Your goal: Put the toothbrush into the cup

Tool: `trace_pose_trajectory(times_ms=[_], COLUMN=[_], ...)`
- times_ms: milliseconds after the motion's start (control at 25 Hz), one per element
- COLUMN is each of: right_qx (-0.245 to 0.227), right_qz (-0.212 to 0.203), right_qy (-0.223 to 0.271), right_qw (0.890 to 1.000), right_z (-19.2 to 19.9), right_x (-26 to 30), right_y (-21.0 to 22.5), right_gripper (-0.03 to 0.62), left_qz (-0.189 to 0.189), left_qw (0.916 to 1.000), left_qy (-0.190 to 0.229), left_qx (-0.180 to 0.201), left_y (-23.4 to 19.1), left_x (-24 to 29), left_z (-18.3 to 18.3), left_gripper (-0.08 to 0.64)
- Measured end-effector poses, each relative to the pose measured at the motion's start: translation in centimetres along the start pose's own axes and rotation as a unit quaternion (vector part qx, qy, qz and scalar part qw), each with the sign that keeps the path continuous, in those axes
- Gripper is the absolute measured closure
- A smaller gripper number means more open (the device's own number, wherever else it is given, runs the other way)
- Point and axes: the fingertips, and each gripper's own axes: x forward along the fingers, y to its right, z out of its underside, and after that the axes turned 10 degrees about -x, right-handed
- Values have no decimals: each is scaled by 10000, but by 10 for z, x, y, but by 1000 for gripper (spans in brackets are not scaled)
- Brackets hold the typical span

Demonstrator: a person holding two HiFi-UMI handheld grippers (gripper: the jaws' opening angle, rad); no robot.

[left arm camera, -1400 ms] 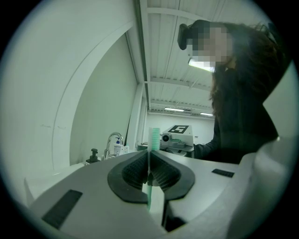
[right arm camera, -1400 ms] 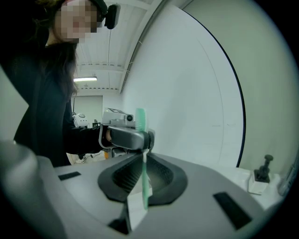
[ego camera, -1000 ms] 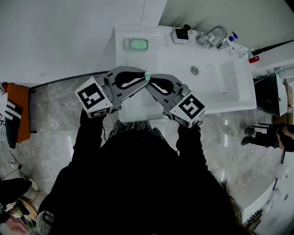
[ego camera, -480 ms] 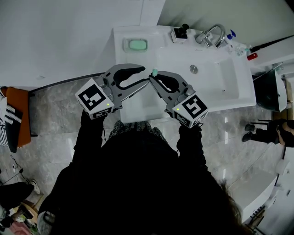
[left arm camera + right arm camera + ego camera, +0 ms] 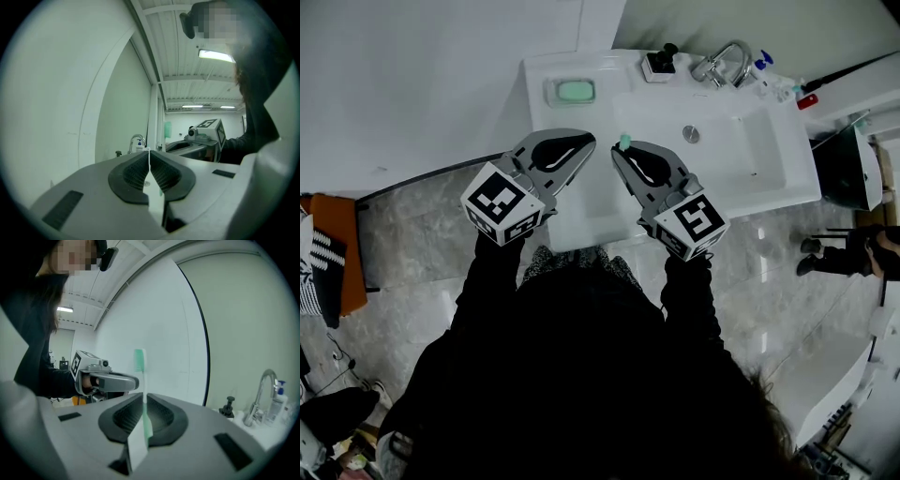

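A toothbrush (image 5: 139,360) with a green head stands upright in my right gripper (image 5: 143,394), whose jaws are shut on its handle. From the head view only its green head (image 5: 624,142) shows above the right gripper (image 5: 618,151), over the front of the white washbasin (image 5: 581,216). My left gripper (image 5: 585,141) hangs just to the left of it, apart from the brush. Its jaws have just been closing and now meet with nothing between them (image 5: 149,151). The left gripper view also catches the brush head (image 5: 167,130). I see no cup in any view.
On the basin top, a green soap dish (image 5: 570,91) sits at the back left. A black pump dispenser (image 5: 659,60), a chrome tap (image 5: 722,64) and small bottles (image 5: 767,73) line the back. The drain (image 5: 691,134) lies in the bowl. A white wall runs behind.
Both grippers held the toothbrush a second ago. The left one opened, let go, drew off to the left and shut empty. The right one keeps the brush and has turned it more upright.
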Motion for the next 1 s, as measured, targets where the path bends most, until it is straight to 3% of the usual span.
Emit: trace_pose_trajectory(times_ms=[280, 520, 1000], right_qx=[52, 33, 332], right_qz=[766, 1776, 2800], right_qy=[7, -203, -442], right_qw=[9970, 9839, 9584], right_z=[-1, 7, 21], right_x=[-15, -39, -98], right_y=[10, 20, 19], right_gripper=[561, 561, 561], left_qz=[-98, -161, 404], left_qw=[9997, 9988, 9987], left_qy=[-20, -311, -277], left_qx=[211, 336, 148], left_y=[4, 4, 30], left_x=[7, 11, 25], left_z=[0, 14, 22], left_gripper=[551, 551, 551])
